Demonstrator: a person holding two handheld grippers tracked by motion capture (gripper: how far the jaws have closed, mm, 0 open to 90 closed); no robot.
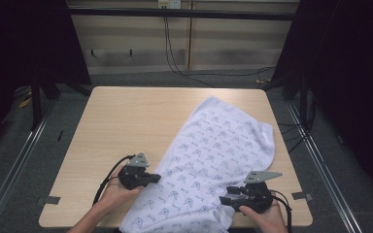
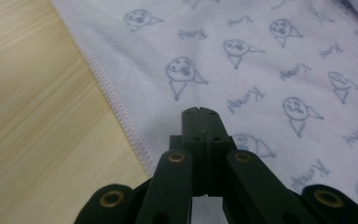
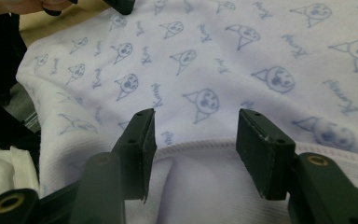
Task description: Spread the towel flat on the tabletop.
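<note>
While the printed cloth (image 1: 209, 160) is spread on the surface (image 1: 126, 121), its long axis is seen running diag. from lower centre of the high view to upper right, near end draped over the front edge. Soft, light, limp fabric is judged; best taken at the stitched hem (image 2: 107, 88). Left tongs (image 1: 156, 178) are pressed together at the cloth's left edge, nothing visibly pinched. Right tongs (image 3: 193, 154) are held apart, hem between, pads not touching.

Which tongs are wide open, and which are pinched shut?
The right tongs are wide open, with the cloth's stitched hem showing between them. The left tongs are pinched shut, pads together, above the cloth near its edge.
</note>
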